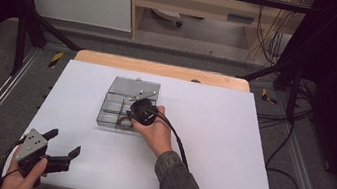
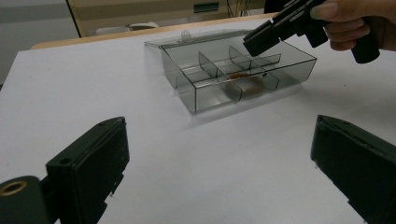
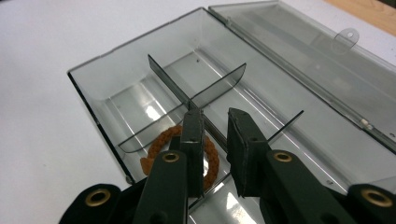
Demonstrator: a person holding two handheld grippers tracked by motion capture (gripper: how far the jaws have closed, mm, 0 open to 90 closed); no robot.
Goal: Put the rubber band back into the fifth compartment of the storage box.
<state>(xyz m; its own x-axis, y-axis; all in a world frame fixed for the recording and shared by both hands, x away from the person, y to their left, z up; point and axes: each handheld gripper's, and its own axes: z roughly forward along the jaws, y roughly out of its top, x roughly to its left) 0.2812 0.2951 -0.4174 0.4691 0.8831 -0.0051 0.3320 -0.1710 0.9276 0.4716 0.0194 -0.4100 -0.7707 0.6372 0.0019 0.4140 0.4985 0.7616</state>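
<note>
A clear plastic compartment box lies on the white table with its lid folded open at the back. A brown-orange braided ring rests in a front compartment. My right gripper points down into the box just above the ring. Its jaws stand a little apart with nothing between them, and one jaw hides part of the ring. My left gripper hovers wide open and empty over the table's front left, well away from the box.
Thin dividers split the box into several compartments, and the others look empty. The white table sheet stretches around the box. A wooden edge runs along the far side, with black frame bars and cables beyond.
</note>
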